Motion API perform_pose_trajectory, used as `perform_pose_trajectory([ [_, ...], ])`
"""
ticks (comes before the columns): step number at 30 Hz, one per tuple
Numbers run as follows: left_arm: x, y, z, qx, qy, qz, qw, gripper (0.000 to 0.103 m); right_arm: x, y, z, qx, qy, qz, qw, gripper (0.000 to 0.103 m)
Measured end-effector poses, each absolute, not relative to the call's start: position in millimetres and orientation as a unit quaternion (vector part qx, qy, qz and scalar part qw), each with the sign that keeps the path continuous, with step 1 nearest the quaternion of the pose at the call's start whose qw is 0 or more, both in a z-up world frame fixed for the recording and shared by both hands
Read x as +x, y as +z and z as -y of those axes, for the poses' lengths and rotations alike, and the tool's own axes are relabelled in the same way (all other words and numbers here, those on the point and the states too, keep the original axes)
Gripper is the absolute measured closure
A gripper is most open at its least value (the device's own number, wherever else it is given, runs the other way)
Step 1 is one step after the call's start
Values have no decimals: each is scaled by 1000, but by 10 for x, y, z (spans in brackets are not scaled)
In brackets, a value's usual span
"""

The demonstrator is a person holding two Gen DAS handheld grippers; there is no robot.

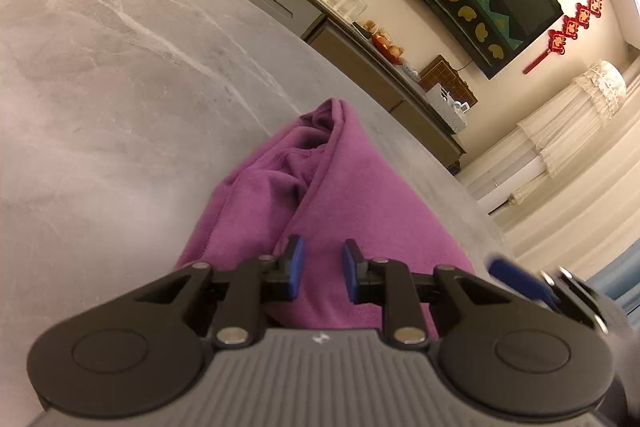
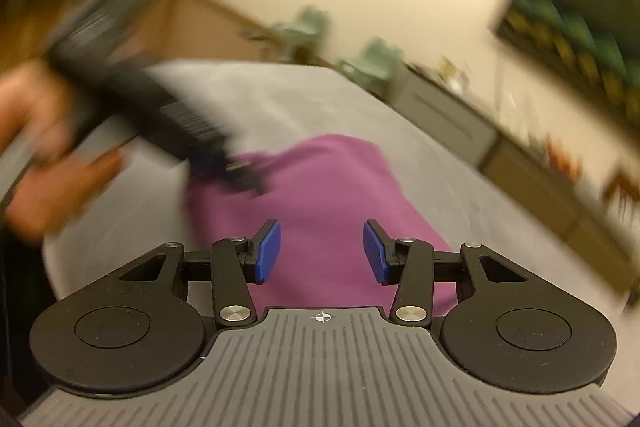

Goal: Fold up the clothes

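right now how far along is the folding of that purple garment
Done: the purple garment lies on the grey table doubled into a compact bundle, layers overlapping. In hand: nothing; the left gripper and right gripper are both open above it. Left: the top end looks bunched, so probably tidying or a final fold.

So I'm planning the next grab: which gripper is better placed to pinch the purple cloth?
Probably left. The left gripper is open directly over the purple cloth, close to a raised fold. The right gripper is open too, but its view is motion-blurred, so it seems mid-swing.
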State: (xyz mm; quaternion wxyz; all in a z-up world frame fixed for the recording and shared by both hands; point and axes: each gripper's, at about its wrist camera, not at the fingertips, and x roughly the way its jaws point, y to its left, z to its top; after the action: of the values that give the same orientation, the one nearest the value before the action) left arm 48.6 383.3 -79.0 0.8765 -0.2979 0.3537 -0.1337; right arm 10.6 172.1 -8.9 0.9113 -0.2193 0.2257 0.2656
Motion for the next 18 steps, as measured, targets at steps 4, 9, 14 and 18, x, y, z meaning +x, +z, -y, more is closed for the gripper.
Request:
perform_pose_trajectory([
  [4,563,-767,-3825,-286,-119,-365,878,89,825,-442,-1410,-142,245,-302,910,58],
  [9,506,-533,-3862,-280,-141,-344,885,69,1349,-131,-536,115,283,-351,885,57],
  [14,656,-121,-3732,-227,-162,-324,904,60,1310,-115,26,198,296,-359,863,50],
  [18,1197,73,-3446,-142,-133,-369,909,51,1409,-505,82,249,309,-401,826,49],
])
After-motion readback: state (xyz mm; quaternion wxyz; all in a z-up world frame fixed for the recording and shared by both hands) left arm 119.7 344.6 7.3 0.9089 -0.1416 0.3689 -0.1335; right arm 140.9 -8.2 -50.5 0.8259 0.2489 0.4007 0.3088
